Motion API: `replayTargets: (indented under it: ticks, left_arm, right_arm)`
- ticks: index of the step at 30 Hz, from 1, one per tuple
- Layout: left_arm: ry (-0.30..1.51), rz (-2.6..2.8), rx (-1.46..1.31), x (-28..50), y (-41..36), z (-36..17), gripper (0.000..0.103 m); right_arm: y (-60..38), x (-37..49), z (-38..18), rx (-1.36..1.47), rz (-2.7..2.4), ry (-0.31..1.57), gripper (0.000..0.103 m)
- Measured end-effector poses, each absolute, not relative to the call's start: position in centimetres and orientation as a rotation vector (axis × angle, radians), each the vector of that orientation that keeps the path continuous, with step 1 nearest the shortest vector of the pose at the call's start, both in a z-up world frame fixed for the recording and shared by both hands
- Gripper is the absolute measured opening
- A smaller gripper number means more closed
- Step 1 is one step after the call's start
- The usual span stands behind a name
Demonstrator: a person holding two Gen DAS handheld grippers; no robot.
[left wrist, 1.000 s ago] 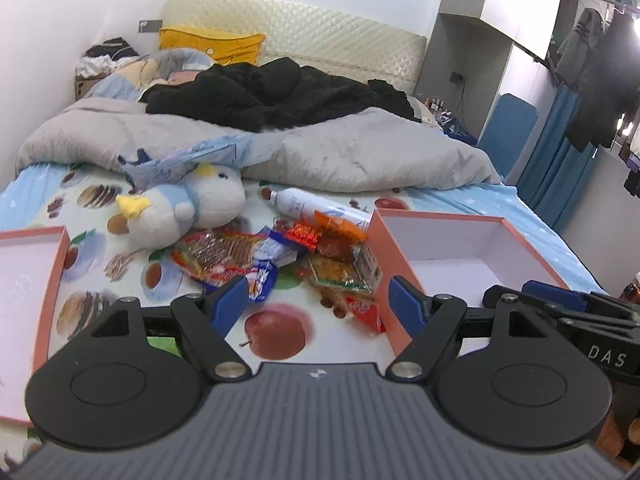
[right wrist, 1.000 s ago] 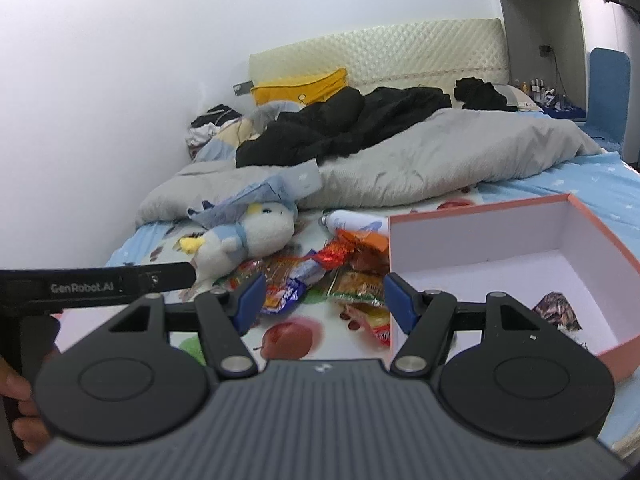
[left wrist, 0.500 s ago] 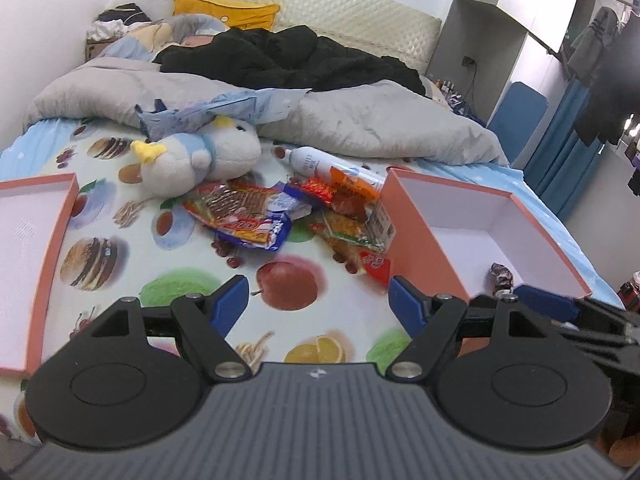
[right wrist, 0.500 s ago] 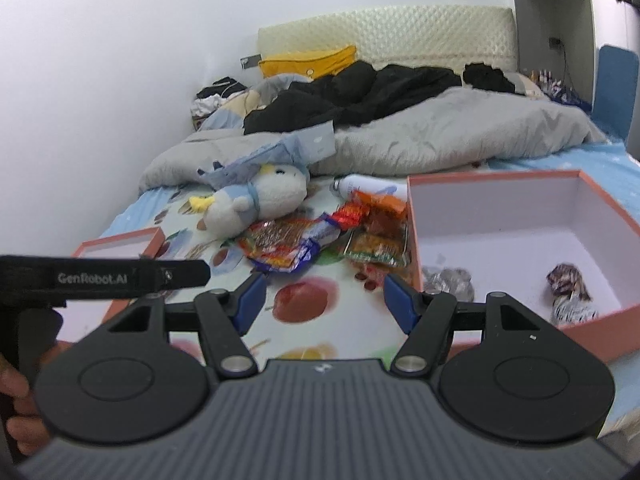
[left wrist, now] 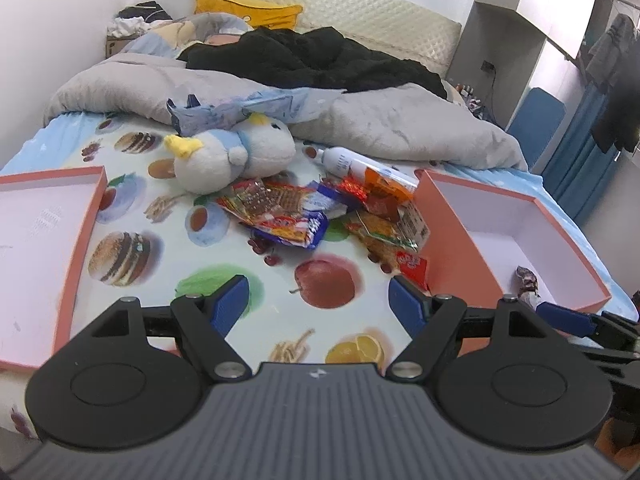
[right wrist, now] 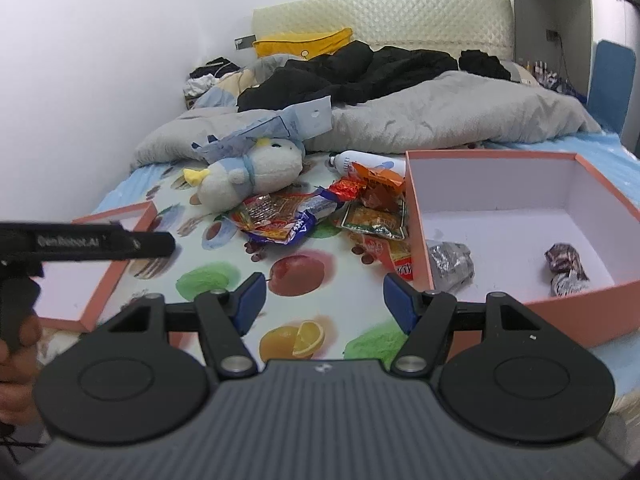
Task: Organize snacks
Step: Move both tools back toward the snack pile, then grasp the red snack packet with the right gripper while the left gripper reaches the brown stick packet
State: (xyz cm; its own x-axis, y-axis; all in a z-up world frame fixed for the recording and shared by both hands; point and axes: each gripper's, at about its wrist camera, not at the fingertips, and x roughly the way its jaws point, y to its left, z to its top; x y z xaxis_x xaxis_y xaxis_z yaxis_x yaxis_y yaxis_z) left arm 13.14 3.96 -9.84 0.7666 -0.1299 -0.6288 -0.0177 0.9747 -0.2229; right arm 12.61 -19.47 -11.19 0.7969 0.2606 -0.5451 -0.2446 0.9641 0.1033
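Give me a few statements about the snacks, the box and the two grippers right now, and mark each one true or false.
1. The box is empty. False: it holds a silver wrapper and a dark wrapper, plus a pale one beside the dark one.
2. The snack pile lies on the bed left of the box. True.
3. The right gripper grips a snack. False: its fingers are open with nothing between them.
4. The left gripper is open and holds nothing. True.
5. The plush toy sits inside the box. False: it lies on the bed behind the pile.
6. The lid lies open side up on the left. True.
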Motion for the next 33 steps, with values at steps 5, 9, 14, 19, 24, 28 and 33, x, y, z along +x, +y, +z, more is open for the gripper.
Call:
replayTargets:
  ticks: [5, 9, 14, 19, 24, 28, 33]
  left_arm:
    - [0.706, -0.045, -0.234, 14.3, 4.9, -10.6, 0.081]
    - [0.731, -0.041, -0.254, 15.2, 5.3, -11.9, 0.081]
    - [0.757, -0.024, -0.277, 16.9, 6.3, -13.8, 0.081]
    - [0.771, 0.003, -0.299, 19.1, 7.4, -15.4, 0.081]
    - [0.792, 0.034, -0.348, 21.5, 8.5, -17.6, 0.081]
    - [0.809, 0.069, -0.429, 23.4, 9.7, -19.8, 0.081]
    - [0.823, 0.055, -0.529, 25.5, 10.9, -21.8, 0.080]
  right_arm:
    - [-18.2, 13.8, -11.4, 0.032, 0.294, 0.586, 0.067]
    - [-17.4, 14.8, -11.8, 0.029, 0.298, 0.594, 0.067]
    - [-16.5, 16.4, -12.7, 0.019, 0.294, 0.617, 0.067]
    - [-15.7, 18.4, -13.8, 0.012, 0.306, 0.638, 0.067]
    - [-14.8, 21.1, -14.9, 0.006, 0.302, 0.658, 0.067]
    - [-13.5, 24.2, -15.4, 0.002, 0.289, 0.653, 0.066]
    - [-12.7, 27.9, -16.3, 0.007, 0.266, 0.651, 0.066]
